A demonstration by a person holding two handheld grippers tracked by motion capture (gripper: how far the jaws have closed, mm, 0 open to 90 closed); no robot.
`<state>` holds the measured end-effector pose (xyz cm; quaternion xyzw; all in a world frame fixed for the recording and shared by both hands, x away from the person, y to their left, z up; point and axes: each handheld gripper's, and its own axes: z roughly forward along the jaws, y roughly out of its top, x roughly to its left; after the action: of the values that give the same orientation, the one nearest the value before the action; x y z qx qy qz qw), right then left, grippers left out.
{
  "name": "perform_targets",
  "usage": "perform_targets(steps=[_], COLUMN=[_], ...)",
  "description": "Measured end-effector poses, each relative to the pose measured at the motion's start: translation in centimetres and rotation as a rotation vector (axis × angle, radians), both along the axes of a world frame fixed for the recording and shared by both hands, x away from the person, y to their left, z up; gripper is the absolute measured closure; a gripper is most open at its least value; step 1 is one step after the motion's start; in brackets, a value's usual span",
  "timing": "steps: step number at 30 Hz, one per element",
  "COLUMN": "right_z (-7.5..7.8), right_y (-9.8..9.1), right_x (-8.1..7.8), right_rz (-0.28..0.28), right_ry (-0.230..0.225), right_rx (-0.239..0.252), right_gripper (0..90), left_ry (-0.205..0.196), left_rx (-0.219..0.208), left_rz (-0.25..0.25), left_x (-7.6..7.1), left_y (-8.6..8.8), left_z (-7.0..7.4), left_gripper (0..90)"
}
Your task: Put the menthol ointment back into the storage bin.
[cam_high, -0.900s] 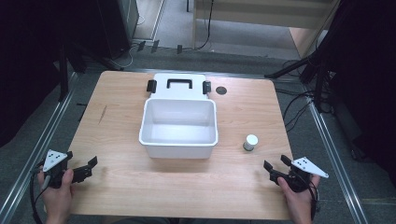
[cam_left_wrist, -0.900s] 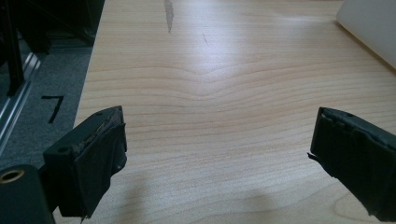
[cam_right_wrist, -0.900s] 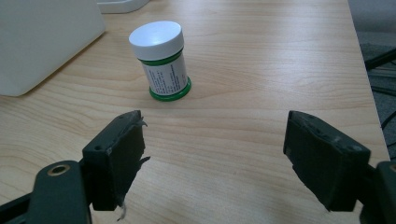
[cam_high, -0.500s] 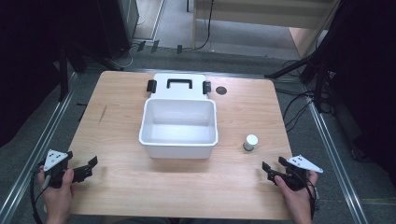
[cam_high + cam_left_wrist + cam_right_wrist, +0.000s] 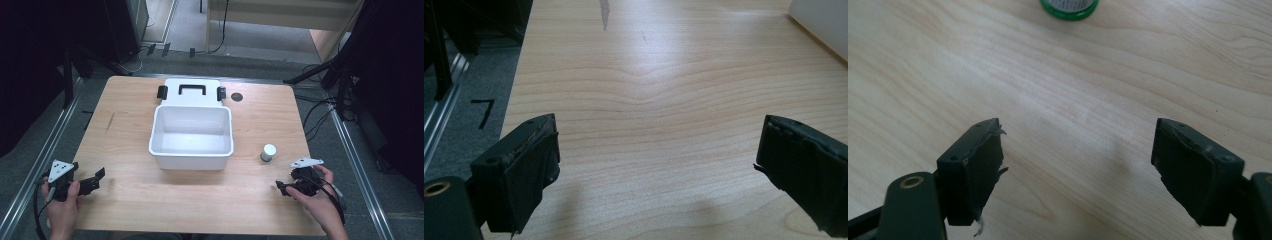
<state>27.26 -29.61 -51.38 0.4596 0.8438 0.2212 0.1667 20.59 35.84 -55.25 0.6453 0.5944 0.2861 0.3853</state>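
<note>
Item 1, small can point(image 5: 268, 152): white-topped, green-rimmed, standing upright on the desk point(image 5: 200, 200). It is sitting just ahead of the right tongs point(image 5: 281, 187) and slightly to their outer side, well apart from the left tongs point(image 5: 98, 176). In the right gripper view its green base point(image 5: 1069, 7) is showing at the top edge, with bare wood lying between it and the jaws. It is standing free of the bin, probably so that the tongs can close on it from the side.

Item 2, right tongs: jaws standing apart with nothing between them, hovering low over the desk and pointing toward the bin rather than squarely at the can. The hand point(image 5: 320, 200) behind them is gripping the handle at the near desk edge; judged, a reach for the can is being set up.

Item 3, left tongs point(image 5: 654, 170): jaws spread wide and gripping nothing, waiting at the near left corner, seemingly kept clear of the work.

Item 4, white bin point(image 5: 191, 160): open-topped, nothing showing inside, lying ahead of both tongs and between them, presumably as the receiving container.

Item 5, lid point(image 5: 192, 92): white with a black handle and black clips, lying flat beyond the bin, touching its far wall, set aside to leave the opening free.
</note>
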Motion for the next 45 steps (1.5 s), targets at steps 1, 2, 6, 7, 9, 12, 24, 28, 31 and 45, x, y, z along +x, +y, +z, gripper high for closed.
perform_targets(steps=[1,2,6,7,9,12,24,28,31,45], right_z=[0.3,0.4,1.2,1.2,1.4,1.7,3.4,4.1,4.6,5.5], right_y=[0.3,0.5,1.4,1.6,2.0,2.6,5.4,5.7,5.8,7.2], right_x=[0.2,0.3,1.0,1.3,1.7,2.2,4.8,6.0,6.8,9.0], right_rz=[0.022,0.035,0.062,0.061,0.072,0.098,0.174,0.159,0.146,0.127], right_ry=[0.024,0.039,0.116,0.141,0.183,0.238,0.381,0.385,0.389,0.375], right_rx=[-0.034,-0.053,-0.128,-0.149,-0.185,-0.219,-0.325,-0.322,-0.320,-0.319], right_gripper=[21.1,20.8,20.6,20.5,20.2,18.6,15.4,15.8,16.0,21.2], left_ry=[0.000,0.001,0.000,0.000,0.002,0.003,-0.027,-0.027,-0.027,-0.028], left_rx=[0.000,0.000,-0.001,-0.001,-0.001,0.000,-0.004,-0.002,-0.004,-0.001], left_rz=[0.001,0.000,0.000,0.000,-0.002,-0.003,-0.003,-0.006,-0.004,-0.009], left_x=[0.0,0.0,0.0,0.0,0.0,0.0,-0.2,-0.2,-0.2,-0.2], left_y=[0.0,0.0,0.0,0.0,0.0,0.0,0.1,0.1,0.1,0.0], left_z=[0.0,0.0,0.0,0.0,0.0,0.0,0.0,0.0,0.0,0.0], left_gripper=[4.2,4.2,4.3,4.3,4.3,4.3,4.2,4.3,4.3,4.3])
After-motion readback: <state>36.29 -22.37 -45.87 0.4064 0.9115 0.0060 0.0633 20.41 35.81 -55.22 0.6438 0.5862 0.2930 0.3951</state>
